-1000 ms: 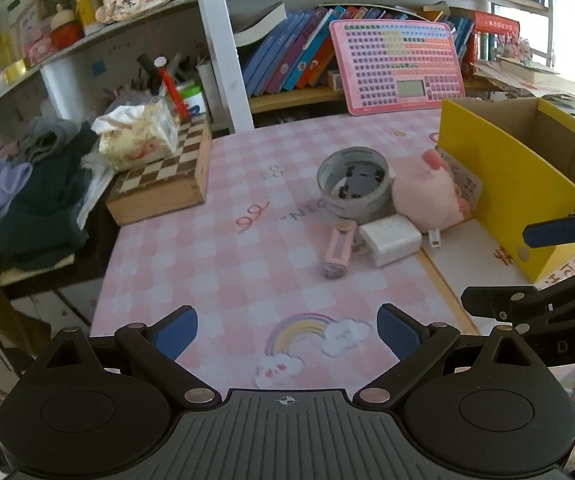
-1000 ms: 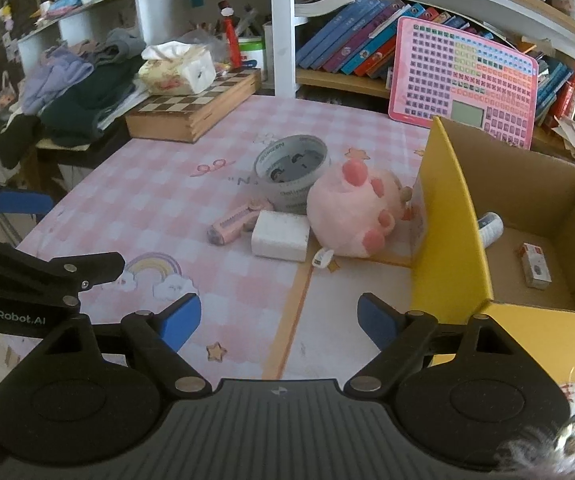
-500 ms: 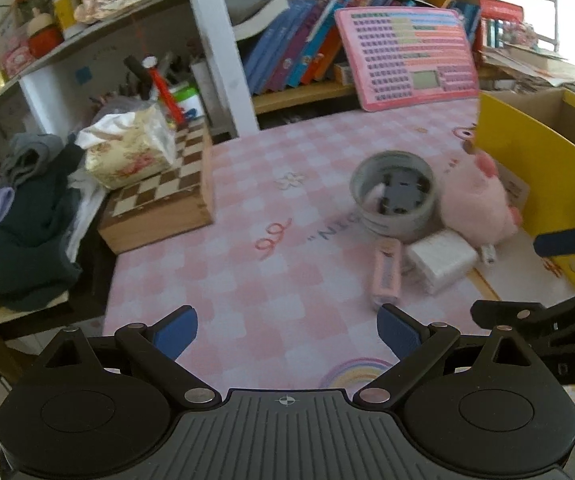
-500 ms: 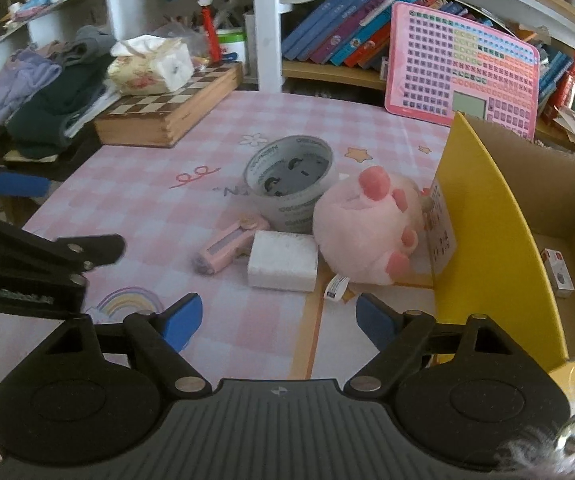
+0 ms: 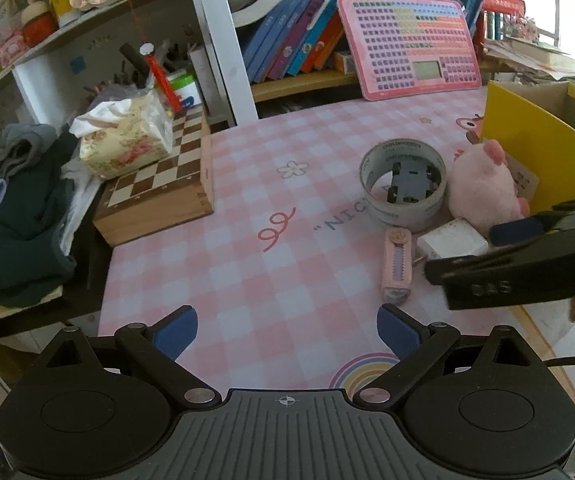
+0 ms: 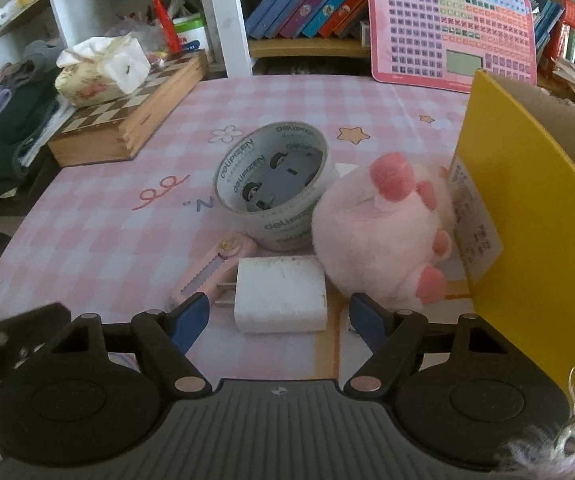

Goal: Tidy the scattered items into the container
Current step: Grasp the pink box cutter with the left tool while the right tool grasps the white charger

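As the charger (image 6: pixel 280 295) lies flat between them, right fingers (image 6: pixel 191 320) just closing, not yet touching, for lifting into the box (image 6: pixel 535 216); left fingers (image 5: pixel 175 328) open, empty.

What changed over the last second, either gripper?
The right gripper moved in on the white charger, which now sits between its fingers, untouched; its jaws have just been closing. The left gripper shifted left, open and empty. Tape roll, plush and pink cutter stayed put.

Left gripper (image 5: pixel 287 330) hovers with jaws apart over the pink checked mat (image 5: pixel 247 264).
Far right, tape roll (image 5: pixel 403 188), pink plush (image 5: pixel 481 192), white charger (image 5: pixel 451 244) and pink cutter (image 5: pixel 397 266) cluster beside the yellow box (image 5: pixel 535 152).
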### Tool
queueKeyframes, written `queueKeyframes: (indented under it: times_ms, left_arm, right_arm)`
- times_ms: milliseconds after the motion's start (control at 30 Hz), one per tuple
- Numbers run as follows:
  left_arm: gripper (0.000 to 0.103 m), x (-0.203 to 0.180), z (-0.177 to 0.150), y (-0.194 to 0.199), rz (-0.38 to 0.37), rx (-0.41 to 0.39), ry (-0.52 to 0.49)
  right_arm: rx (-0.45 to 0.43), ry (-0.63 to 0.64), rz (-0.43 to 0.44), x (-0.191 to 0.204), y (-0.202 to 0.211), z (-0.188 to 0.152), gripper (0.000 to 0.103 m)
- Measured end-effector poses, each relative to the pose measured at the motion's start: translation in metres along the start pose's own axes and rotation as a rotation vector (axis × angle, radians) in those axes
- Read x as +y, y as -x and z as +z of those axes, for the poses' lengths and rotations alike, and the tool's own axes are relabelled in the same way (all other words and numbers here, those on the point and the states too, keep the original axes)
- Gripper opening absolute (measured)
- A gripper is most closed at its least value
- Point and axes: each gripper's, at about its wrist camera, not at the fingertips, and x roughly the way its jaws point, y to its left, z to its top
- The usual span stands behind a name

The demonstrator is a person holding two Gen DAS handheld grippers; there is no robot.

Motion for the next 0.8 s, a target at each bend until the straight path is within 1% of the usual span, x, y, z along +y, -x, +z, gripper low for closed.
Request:
queueKeyframes:
  times_ms: [33,67,100,133,233,433,467,500,600,633,667,700,733,800]
  left_arm:
    - [0.098,0.0,0.0,-0.001,-0.004,0.0,-0.002]
    - [0.098,0.0,0.001,-0.002,-0.01,0.0,-0.005]
    - [0.098,-0.001,0.001,-0.003,-0.016,0.001,-0.01]
    - [0.098,-0.002,0.002,-0.004,-0.021,0.001,-0.014]
    - [0.098,-0.005,0.003,-0.008,-0.041,0.001,-0.023]
    - [0.097,-0.014,0.01,-0.024,-0.104,-0.013,-0.04]
    - [0.095,-0.018,0.011,-0.028,-0.116,-0.013,-0.047]
    - [0.093,-0.021,0.013,-0.033,-0.13,-0.013,-0.056]
    - [0.074,-0.029,0.018,-0.045,-0.182,-0.012,-0.072]
    - [0.065,-0.031,0.021,-0.05,-0.196,-0.009,-0.072]
    - [0.06,-0.033,0.023,-0.055,-0.211,-0.004,-0.07]
    - [0.057,-0.034,0.026,-0.06,-0.225,0.004,-0.067]
    - [0.051,-0.035,0.028,-0.066,-0.239,0.013,-0.062]
    - [0.044,-0.038,0.033,-0.076,-0.263,0.035,-0.06]
  right_arm:
    - [-0.001,0.003,-0.004,0.001,-0.003,0.0,0.069]
    - [0.001,0.006,-0.006,0.001,-0.006,0.0,0.067]
    - [0.001,0.003,-0.001,0.001,-0.006,0.0,0.057]
    - [0.005,0.002,0.0,0.0,-0.007,0.0,0.052]
    - [0.015,0.007,0.002,-0.004,-0.004,0.0,0.051]
    - [0.038,0.014,-0.033,-0.013,0.008,-0.009,0.05]
    - [0.041,0.01,-0.037,-0.014,0.01,-0.011,0.05]
    - [0.044,0.008,-0.041,-0.016,0.012,-0.012,0.05]
    - [0.047,0.012,-0.05,-0.019,0.015,-0.016,0.05]
    - [0.047,0.014,-0.051,-0.019,0.016,-0.017,0.05]
    - [0.047,0.016,-0.052,-0.019,0.017,-0.017,0.05]
    - [0.047,0.019,-0.053,-0.019,0.017,-0.018,0.05]
    - [0.046,0.022,-0.055,-0.019,0.018,-0.018,0.05]
    - [0.045,0.025,-0.058,-0.018,0.018,-0.018,0.05]
